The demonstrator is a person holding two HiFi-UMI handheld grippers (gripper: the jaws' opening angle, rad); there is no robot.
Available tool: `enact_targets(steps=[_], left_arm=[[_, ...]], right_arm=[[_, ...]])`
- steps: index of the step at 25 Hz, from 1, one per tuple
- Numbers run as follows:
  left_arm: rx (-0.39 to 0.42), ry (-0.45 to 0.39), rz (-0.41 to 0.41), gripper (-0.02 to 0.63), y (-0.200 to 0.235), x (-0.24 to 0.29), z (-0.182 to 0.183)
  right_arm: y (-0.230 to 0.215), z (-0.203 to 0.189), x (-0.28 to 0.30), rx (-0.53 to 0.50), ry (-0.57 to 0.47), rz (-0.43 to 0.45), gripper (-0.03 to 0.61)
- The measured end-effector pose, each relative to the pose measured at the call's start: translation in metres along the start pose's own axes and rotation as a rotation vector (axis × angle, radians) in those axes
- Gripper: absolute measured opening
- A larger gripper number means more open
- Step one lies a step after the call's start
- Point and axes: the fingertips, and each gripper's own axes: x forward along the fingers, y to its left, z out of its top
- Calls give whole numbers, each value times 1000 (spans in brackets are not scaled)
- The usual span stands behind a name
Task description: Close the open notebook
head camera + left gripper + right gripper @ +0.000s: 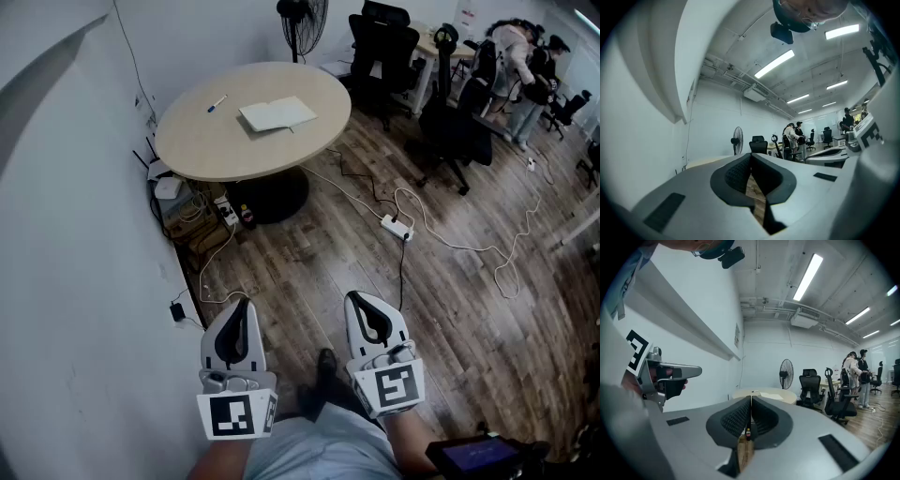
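A white notebook (pixel 277 114) lies open and flat on the round beige table (pixel 216 145) at the far side of the room, with a blue pen (pixel 217 103) to its left. Both grippers are held level near the person's body, well short of the table. The left gripper (pixel 242 302) is shut with nothing in it, its jaws meeting at the tip (pixel 751 154). The right gripper (pixel 359 298) is also shut and empty (pixel 751 397). In the right gripper view the table (pixel 785 397) and the notebook (pixel 771 391) show small straight ahead.
A white wall (pixel 66 234) runs along the left. A power strip (pixel 395 226) and cables (pixel 469 246) lie on the wood floor between me and the table. A box and plugs (pixel 192 217) sit under the table's left side. Black office chairs (pixel 452 131), a fan (pixel 302 21) and people (pixel 514 56) stand beyond.
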Motion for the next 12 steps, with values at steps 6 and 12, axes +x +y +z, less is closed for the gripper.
enact_targets(steps=[6, 12], left_arm=[[-1, 33, -5, 18, 3, 39, -13], [-4, 60, -9, 18, 8, 104, -22]], right_arm=[[-26, -8, 32, 10, 30, -3, 46], [-66, -16, 80, 60, 50, 7, 49]])
